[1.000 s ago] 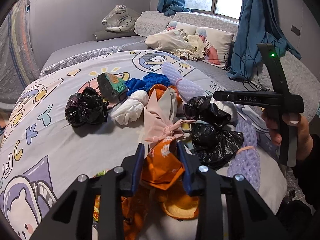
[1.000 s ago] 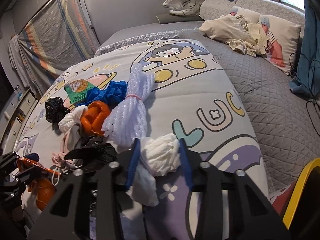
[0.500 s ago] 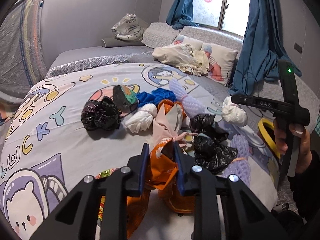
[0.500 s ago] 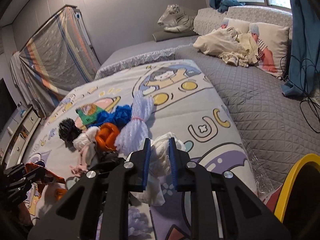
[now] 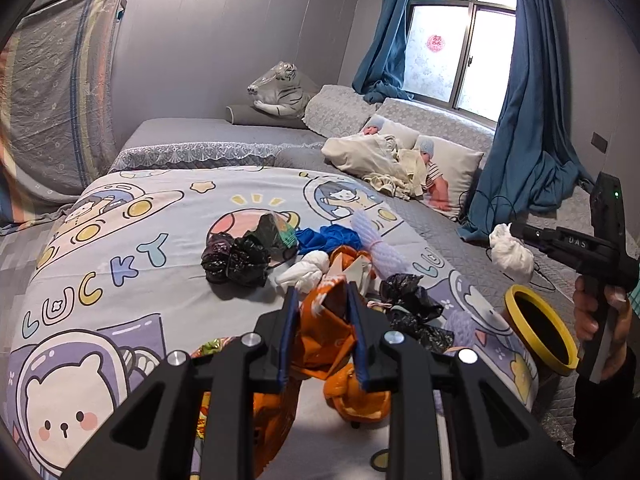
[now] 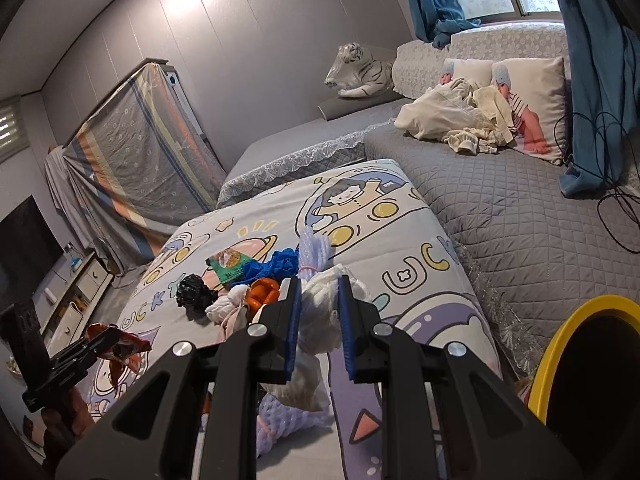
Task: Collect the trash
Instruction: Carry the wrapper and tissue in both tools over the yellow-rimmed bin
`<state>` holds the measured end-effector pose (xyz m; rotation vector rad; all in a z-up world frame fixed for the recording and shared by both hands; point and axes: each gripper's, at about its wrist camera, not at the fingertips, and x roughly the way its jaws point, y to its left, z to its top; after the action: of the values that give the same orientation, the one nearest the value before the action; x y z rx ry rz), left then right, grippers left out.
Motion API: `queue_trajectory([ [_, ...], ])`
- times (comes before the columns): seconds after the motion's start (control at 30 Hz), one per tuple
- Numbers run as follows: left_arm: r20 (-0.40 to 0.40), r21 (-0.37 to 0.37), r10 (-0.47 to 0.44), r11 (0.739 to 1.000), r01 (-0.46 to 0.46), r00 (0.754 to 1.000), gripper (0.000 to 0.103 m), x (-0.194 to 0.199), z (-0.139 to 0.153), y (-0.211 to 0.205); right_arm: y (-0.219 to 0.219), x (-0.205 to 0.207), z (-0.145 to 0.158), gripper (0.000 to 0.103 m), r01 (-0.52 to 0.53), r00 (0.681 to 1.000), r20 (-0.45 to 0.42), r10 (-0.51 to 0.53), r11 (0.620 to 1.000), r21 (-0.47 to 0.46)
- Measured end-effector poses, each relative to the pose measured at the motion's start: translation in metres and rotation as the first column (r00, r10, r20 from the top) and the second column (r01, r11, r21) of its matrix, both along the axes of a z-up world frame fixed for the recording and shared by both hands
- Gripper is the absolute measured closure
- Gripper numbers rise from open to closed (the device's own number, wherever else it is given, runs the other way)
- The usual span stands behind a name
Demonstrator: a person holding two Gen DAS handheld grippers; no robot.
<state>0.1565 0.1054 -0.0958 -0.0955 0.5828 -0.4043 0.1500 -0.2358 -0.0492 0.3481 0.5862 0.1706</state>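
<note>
My left gripper (image 5: 322, 300) is shut on a crumpled orange wrapper (image 5: 324, 332) and holds it above the cartoon-print bedspread (image 5: 120, 240). A white plastic wad (image 6: 320, 320) is pinched in my shut right gripper (image 6: 320, 284), also raised off the bed. In the left wrist view the right gripper (image 5: 516, 236) hangs at the right with the white wad (image 5: 510, 254) above a yellow-rimmed bin (image 5: 510, 300). The right wrist view shows the left gripper (image 6: 96, 340) with the orange wrapper (image 6: 124, 346) at lower left.
Trash lies mid-bed: a black bag (image 5: 236, 258), a green wrapper (image 5: 276, 232), a blue bag (image 5: 328, 238), a white bag (image 5: 304, 272), a purple foam net (image 5: 380, 248), another black bag (image 5: 412, 304). The bin (image 6: 592, 303) stands beside the bed's corner. Pillows and cables lie beyond.
Both grippers closed onto their items and lifted them off the bed. The white wad rose to the right, and the yellow bin came into view.
</note>
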Motion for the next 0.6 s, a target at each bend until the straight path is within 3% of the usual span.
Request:
queue_trajectory([
  [0.6,0.011,-0.033,-0.152,0.988,0.152,0.988,0.081,-0.01,0.016,-0.081,-0.068,-0.068,0.017,0.086,0.163,0.984,0.068,-0.165,0.986,0.045],
])
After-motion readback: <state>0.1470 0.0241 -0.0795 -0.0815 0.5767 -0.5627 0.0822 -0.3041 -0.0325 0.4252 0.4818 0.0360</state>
